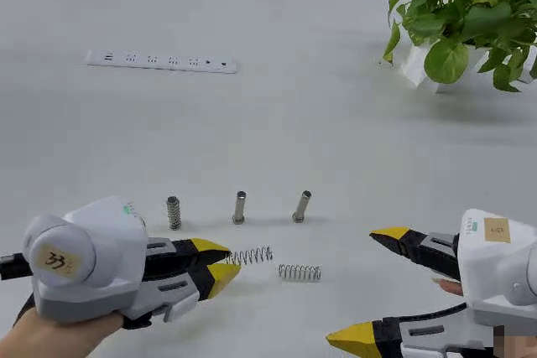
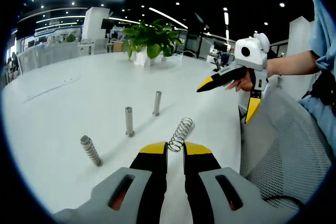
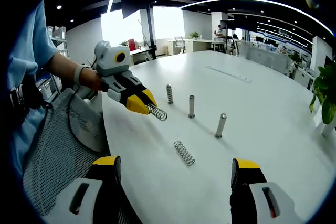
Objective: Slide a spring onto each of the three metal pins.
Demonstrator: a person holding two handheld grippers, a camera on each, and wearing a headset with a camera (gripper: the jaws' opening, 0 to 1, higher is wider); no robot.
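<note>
Three metal pins stand in a row on the white table. The left pin (image 1: 174, 212) (image 2: 91, 150) (image 3: 169, 94) wears a spring. The middle pin (image 1: 239, 207) (image 2: 129, 121) and the right pin (image 1: 301, 206) (image 2: 157, 103) are bare. My left gripper (image 1: 224, 261) (image 2: 175, 148) is shut on one end of a spring (image 1: 250, 255) (image 2: 181, 132) (image 3: 157, 112), just in front of the pins. A second spring (image 1: 299, 272) (image 3: 184, 152) lies loose on the table. My right gripper (image 1: 371, 287) (image 3: 176, 164) is open at the near right, with nothing in it.
A white power strip (image 1: 159, 61) lies at the far left of the table. A potted green plant (image 1: 461, 14) (image 2: 149, 38) stands at the far right. In the right gripper view a mesh chair back (image 3: 63, 145) sits by the table's edge.
</note>
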